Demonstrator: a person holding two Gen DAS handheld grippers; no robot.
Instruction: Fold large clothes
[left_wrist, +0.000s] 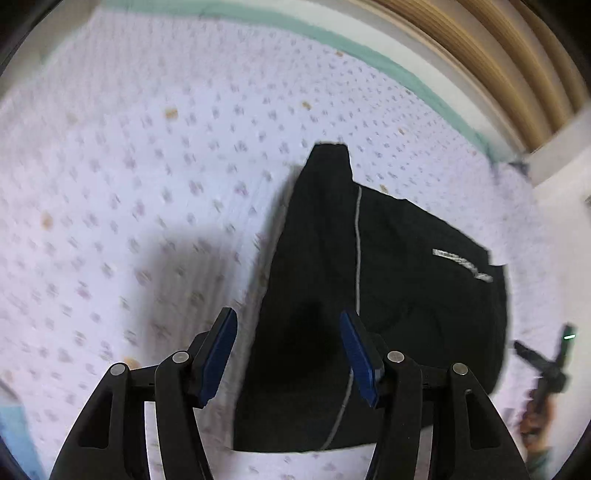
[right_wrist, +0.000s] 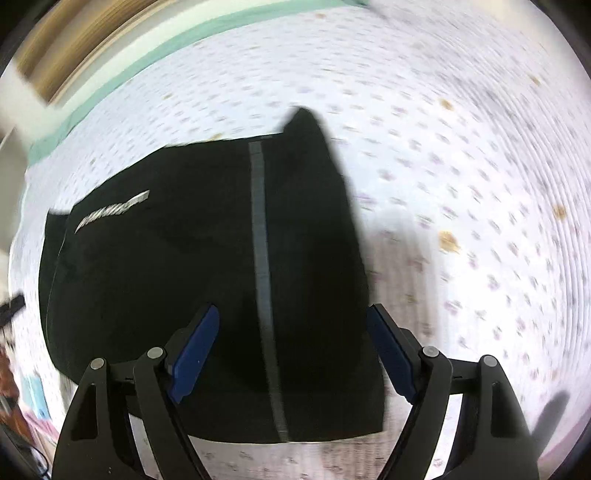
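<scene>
1. A black garment (left_wrist: 388, 295) lies folded on a bed covered by a white sheet (left_wrist: 147, 166) printed with small purple dots and a few tan marks.
2. The garment sits near the bed's far edge, where a green border (left_wrist: 332, 37) runs along the sheet; much bare sheet stretches away from it toward the other side.
3. A thin grey stripe (right_wrist: 262, 277) runs lengthwise down the garment, and a short silver mark (right_wrist: 114, 210) shows on the wider part.
4. One narrow end of the garment (right_wrist: 310, 125) points toward the far side of the bed; the near edge is straight and flat.
5. The left tool (left_wrist: 290, 354) hangs above the garment's near portion, its blue pads apart and nothing between them.
6. The right tool (right_wrist: 293, 350) hangs over the garment's near half, jaws wide apart and empty, the stripe showing between them.
7. In the left wrist view the right tool appears blurred beyond the garment's wider side.
8. Both views are smeared by motion.
</scene>
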